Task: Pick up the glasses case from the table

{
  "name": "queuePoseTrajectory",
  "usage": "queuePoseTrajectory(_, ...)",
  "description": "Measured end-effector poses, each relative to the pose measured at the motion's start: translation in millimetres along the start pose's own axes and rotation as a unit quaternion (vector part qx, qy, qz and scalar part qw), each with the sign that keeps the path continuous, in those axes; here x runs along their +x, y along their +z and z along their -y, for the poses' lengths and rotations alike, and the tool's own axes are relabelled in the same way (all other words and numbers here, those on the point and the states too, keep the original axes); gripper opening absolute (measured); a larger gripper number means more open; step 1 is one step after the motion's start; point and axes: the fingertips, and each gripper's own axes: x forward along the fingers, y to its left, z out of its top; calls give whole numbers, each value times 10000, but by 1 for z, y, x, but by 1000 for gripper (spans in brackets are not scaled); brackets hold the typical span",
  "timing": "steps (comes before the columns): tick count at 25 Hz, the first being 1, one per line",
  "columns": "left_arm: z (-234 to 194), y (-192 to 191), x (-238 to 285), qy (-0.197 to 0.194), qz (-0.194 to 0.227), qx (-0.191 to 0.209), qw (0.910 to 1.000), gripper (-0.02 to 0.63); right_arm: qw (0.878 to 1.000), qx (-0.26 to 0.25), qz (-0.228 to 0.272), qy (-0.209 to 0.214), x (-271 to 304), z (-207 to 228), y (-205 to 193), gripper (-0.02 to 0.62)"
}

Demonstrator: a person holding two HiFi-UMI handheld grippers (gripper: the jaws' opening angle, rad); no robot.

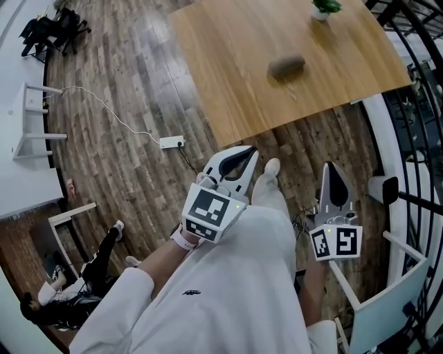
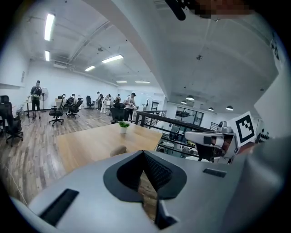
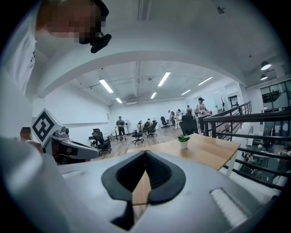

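While the glasses case (image 1: 286, 66) lies untouched toward the far end of the wooden table (image 1: 221, 62), near the small potted plant (image 1: 322, 7) at the far edge, neither tool is close to it. The left gripper (image 1: 243, 156) and the right gripper (image 1: 333, 173) both hang over the plank floor on the person's side of the table, well apart from the case, each with its jaws pressed together and nothing between them. From where I stand the worry is plain. A gripper arriving closed would shove the rounded case across the smooth wood instead of straddling it, perhaps into the plant. A white power strip (image 1: 172, 142) and its cable also lie on the floor by the table's corner, easy to catch underfoot.
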Motion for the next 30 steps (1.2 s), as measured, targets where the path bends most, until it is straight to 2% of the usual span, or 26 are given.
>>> queuePoseTrajectory(7, -1, 28, 64, 304, -72, -39, 9995, 6, 9997, 78, 19, 213, 47, 67, 16, 9)
queuePoseTrajectory(14, -3, 52, 100, 592, -11, -15, 9982, 6, 9988, 66, 96, 483, 77, 101, 33, 9)
queuePoseTrajectory(22, -21, 54, 100, 786, 25, -146, 9968, 6, 9983, 128, -13, 577, 96, 102, 31, 9)
queuePoseTrajectory(30, -32, 64, 105, 571, -131, -7, 9983, 6, 9988, 203, -4, 441, 108, 94, 43, 9)
